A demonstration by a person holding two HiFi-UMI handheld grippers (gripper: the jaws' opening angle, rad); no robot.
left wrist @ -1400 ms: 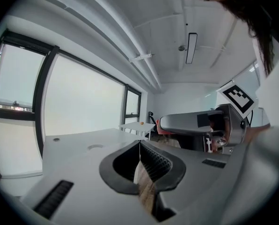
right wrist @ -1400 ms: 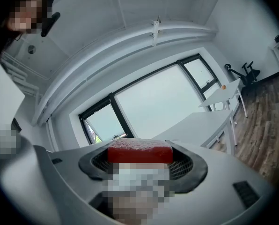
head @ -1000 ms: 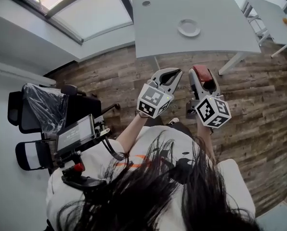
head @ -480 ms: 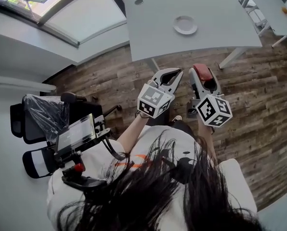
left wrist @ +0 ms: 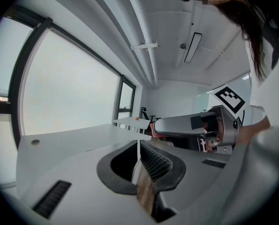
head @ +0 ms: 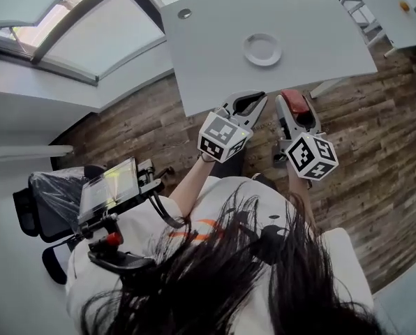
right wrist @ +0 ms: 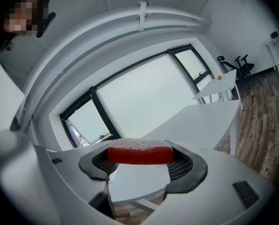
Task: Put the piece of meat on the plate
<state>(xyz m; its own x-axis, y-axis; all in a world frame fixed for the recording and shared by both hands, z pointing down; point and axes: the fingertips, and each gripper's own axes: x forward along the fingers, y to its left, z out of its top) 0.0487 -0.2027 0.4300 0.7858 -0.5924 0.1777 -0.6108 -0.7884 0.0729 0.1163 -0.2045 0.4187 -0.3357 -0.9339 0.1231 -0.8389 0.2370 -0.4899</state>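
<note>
Right gripper [right wrist: 142, 165] is being pressed closed on the piece of meat [right wrist: 139, 154], and this red slab is being carried flat across between the two pads. Left gripper [left wrist: 142, 168] is being held with its jaws together, with only a thin slit between them, and nothing is being gripped there. In the head view both grippers are being held side by side at the near edge of the white table [head: 313, 26], the left gripper [head: 252, 102] at the edge line and the right gripper [head: 295, 109] just beside it, above the wooden floor [head: 375, 152].

The task is being judged as about half done: the meat [head: 292, 102] is already lifted and secured, but it is not yet being brought over the tabletop. The carry forward, the lowering and the release are being left to do.

The plate [head: 262, 49], the only container seen, is lying around the middle of the tabletop, a little nearer to the near edge, well apart from the meat. Nothing is being seen in it.
</note>
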